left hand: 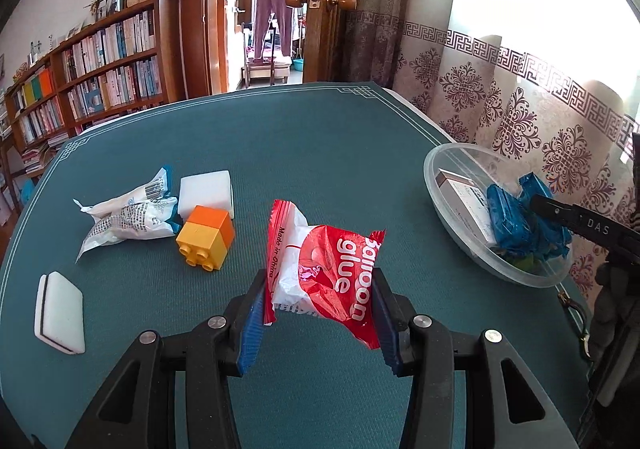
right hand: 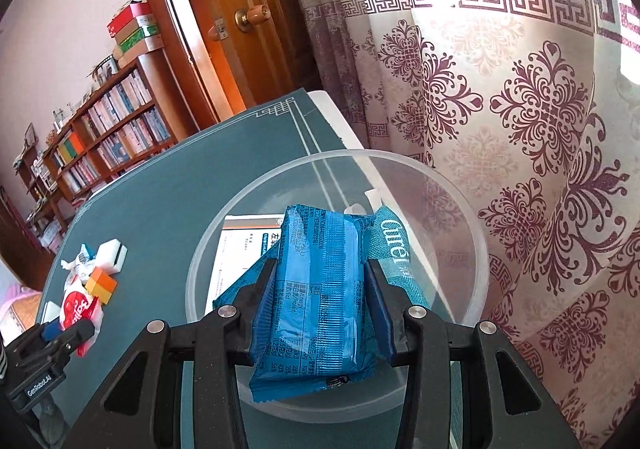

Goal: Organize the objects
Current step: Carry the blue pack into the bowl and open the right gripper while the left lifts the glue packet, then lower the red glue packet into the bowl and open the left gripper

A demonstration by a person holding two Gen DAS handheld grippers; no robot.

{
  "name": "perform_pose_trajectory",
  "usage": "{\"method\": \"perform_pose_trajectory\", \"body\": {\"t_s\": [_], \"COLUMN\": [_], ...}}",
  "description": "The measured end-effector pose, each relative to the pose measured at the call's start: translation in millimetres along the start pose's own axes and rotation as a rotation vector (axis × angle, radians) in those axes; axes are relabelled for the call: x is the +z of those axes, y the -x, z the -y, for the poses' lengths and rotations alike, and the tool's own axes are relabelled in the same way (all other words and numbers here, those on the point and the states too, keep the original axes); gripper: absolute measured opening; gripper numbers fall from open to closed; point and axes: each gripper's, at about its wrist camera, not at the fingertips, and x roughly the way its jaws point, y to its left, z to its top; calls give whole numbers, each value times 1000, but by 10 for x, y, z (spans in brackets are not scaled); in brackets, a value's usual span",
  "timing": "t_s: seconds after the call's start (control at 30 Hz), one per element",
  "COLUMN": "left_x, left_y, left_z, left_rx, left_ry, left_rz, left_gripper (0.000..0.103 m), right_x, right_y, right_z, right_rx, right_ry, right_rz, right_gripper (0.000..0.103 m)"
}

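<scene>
Left wrist view: left gripper [left hand: 322, 291] clamped on a crinkled red-and-white plastic "balloon glue" packet [left hand: 325, 267], blue pads pressing both sides, packet lifted above the teal table mat [left hand: 304, 153]. Left of that packet, an orange-and-yellow plastic building block [left hand: 206, 237] on the mat, touching a white foam cube [left hand: 206, 191] behind it. Further left of the packet, a crumpled white-and-blue printed wrapper [left hand: 128, 215] just beside the cube. Nearest the left edge, a flat white sponge with a black stripe [left hand: 60, 313], apart from the rest. Far right of the packet, a clear round plastic bowl [left hand: 440, 185] holding a white carton [left hand: 466, 197] and a blue foil wrapper [left hand: 510, 215], with the right gripper [left hand: 538, 203] reaching in from the right, fingertips at the blue wrapper.

Right wrist view: right gripper [right hand: 320, 305] closed on the blue foil wrapper [right hand: 316, 281], held over the clear bowl [right hand: 478, 269]. Inside the bowl, behind the wrapper, the white carton [right hand: 244, 245] and a teal sachet [right hand: 394, 249]. Far left of the bowl, left gripper [right hand: 70, 323] holding the red-and-white packet [right hand: 78, 307], with the block [right hand: 102, 285] and white foam cube [right hand: 114, 251] beyond.
</scene>
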Motion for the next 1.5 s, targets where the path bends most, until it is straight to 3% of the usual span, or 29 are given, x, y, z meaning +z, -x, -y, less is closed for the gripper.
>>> {"method": "perform_pose_trajectory", "body": {"t_s": [0.47,0.8,1.0,1.5], "left_x": [41,116,200,616], "left_y": [-33,-100,-116,-481], "left_z": [224,462,623,1056], "left_rx": [-19,-47,-69,-185], "left_ry": [-38,-79,-112,-136], "left_rz": [-10,-14,-3,-27], "left_gripper": [50,50,50,50], "right_x": [-43,-250,-272,-275], "right_y": [194,306,227,204], "right_z": [95,44,90,115], "right_rx": [15,-70,-62,-35], "right_ry": [0,132,125,102], "right_rz": [39,53,32,30], "right_gripper": [53,53,53,53]}}
